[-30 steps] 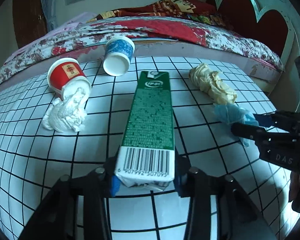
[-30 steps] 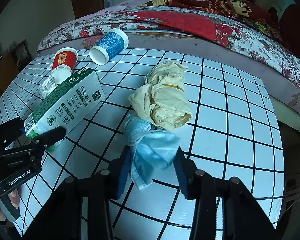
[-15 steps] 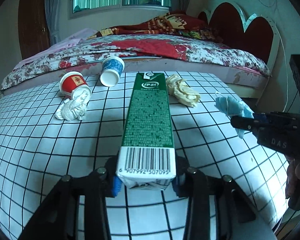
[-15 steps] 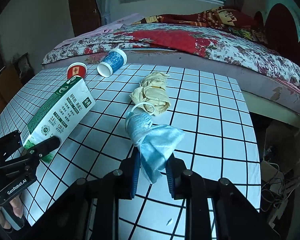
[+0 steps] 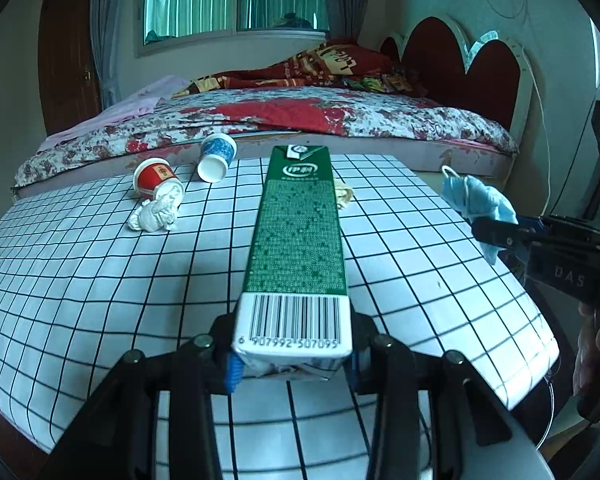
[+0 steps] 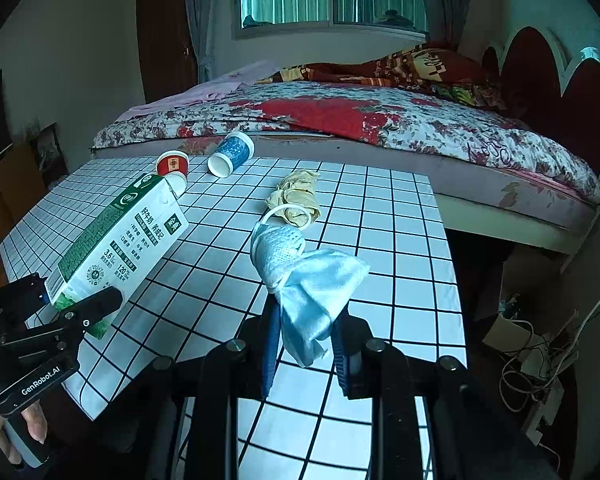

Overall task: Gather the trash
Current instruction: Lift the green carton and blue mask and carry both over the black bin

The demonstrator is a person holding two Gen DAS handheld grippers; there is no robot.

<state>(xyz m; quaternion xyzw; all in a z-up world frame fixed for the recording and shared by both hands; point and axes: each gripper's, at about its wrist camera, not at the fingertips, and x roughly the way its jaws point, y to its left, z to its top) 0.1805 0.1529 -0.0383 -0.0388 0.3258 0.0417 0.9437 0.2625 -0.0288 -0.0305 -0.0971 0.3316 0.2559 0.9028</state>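
The left gripper (image 5: 292, 360) is squeezed onto the bottom end of a tall green and white milk carton (image 5: 298, 240), held up off the bench (image 5: 100, 280) with the white, black-lined grid cloth. The carton hides most of a crumpled yellowish glove (image 5: 343, 196) behind it; only a small edge peeks out. In the right view that glove (image 6: 296, 198) lies in full sight on the cloth.

The right gripper (image 6: 306, 340) is pinched nearly shut on a light blue paper face mask (image 6: 308, 276), held above the bench. Its lower end hangs down between the fingers.

Far back on the bench a red paper cup (image 5: 154, 174) lies on its side with a white crumpled tissue (image 5: 156, 216) at its mouth. A blue paper cup (image 5: 216, 156) lies tipped over beside it. In the right view the carton covers part of the red cup, and the tissue cannot be seen.

A bed (image 6: 380, 128) with a flowery cover stands behind the bench.
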